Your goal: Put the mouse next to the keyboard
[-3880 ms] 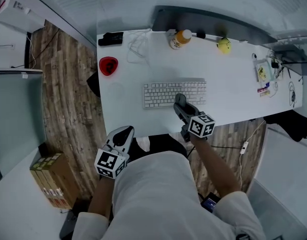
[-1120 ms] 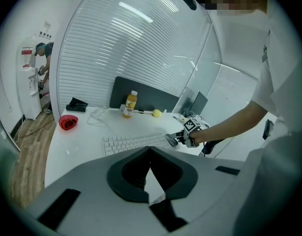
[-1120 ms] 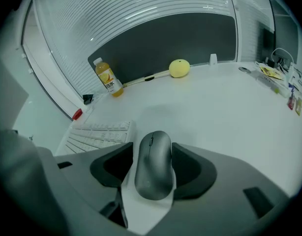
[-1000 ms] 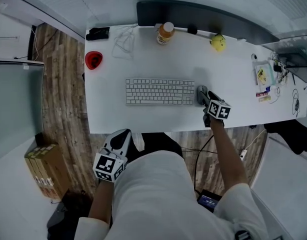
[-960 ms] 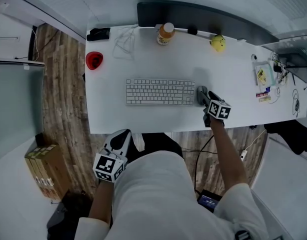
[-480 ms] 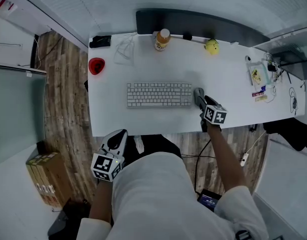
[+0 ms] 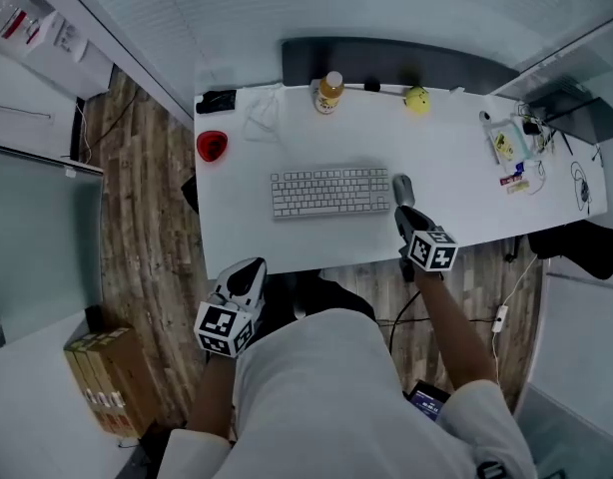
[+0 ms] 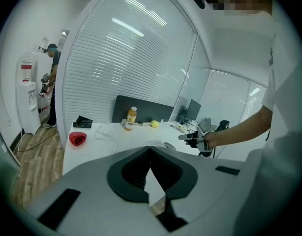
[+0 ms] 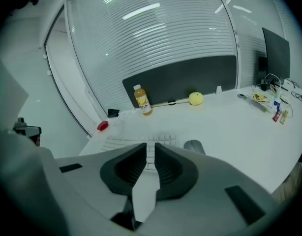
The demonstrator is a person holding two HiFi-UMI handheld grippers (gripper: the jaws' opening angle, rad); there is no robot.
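The grey mouse lies on the white table, just off the right end of the white keyboard. My right gripper hangs over the front table edge, a little behind the mouse and apart from it. Its jaws have just been closing to a narrow slit with nothing between them. In the right gripper view, the mouse and keyboard show just past the right gripper. My left gripper stays below the table edge over the floor. In its own view the left gripper is shut and empty.
Along the back edge stand an orange-capped bottle and a yellow ball before a dark panel. A red object, a black item and white cable lie left. Small clutter lies right.
The right gripper has let go of the mouse, drawn back toward the table's front edge and lifted, its jaws closing from wide. The mouse stays by the keyboard. The left gripper shifted slightly.
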